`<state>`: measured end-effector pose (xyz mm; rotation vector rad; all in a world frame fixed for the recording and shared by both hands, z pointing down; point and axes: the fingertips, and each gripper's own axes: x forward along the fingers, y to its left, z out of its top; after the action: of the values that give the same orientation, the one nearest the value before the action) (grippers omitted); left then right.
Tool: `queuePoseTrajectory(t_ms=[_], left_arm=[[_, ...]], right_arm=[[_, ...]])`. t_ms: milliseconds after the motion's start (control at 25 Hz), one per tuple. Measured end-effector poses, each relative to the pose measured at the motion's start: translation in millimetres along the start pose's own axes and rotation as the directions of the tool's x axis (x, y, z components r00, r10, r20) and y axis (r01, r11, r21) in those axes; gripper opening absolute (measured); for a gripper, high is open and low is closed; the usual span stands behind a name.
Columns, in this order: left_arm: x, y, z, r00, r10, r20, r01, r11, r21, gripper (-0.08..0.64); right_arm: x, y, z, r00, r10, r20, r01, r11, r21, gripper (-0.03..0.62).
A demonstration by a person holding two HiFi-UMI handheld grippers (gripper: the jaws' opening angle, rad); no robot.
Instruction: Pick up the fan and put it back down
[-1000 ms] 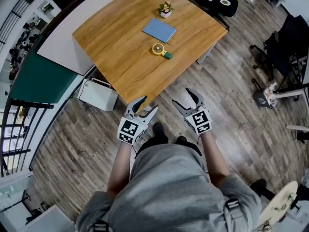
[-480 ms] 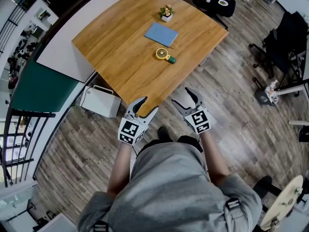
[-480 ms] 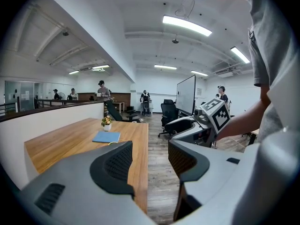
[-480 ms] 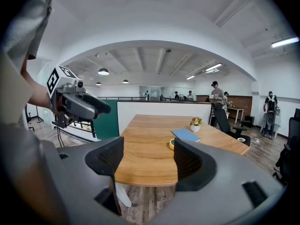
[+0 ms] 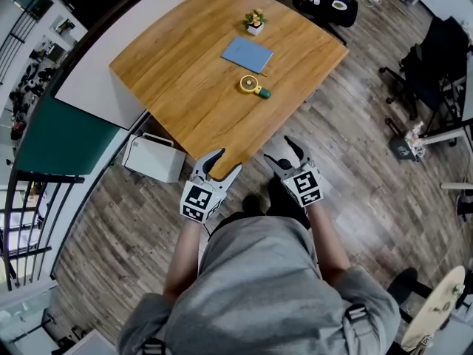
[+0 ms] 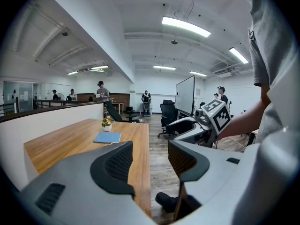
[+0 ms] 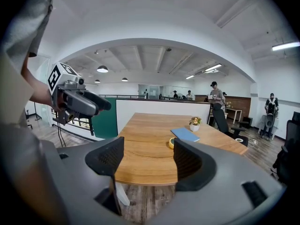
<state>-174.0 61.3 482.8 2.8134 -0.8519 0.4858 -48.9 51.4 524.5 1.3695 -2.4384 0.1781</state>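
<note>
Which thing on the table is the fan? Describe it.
On the wooden table, three things sit in a row. The fan lies at the near end, beside the blue notebook, with the potted plant beyond. It alone is round and yellow, with a green handle.

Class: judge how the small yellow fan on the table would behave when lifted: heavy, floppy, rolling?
The fan looks small beside the blue book, so probably light. It seems hard plastic, likely stiff. Its round head might roll on edge; flat on the table, it looks stable.
</note>
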Motion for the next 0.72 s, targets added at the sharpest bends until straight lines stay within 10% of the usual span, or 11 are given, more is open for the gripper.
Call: queuePoseTrajectory(t_ms=[720], left_arm=[[12, 24, -1, 0.996, 0.084, -0.004, -0.084, 0.996, -0.033, 0.25]], right_arm=[[30, -10, -1, 0.996, 0.092, -0.019, -0.092, 0.995, -0.029, 0.339]])
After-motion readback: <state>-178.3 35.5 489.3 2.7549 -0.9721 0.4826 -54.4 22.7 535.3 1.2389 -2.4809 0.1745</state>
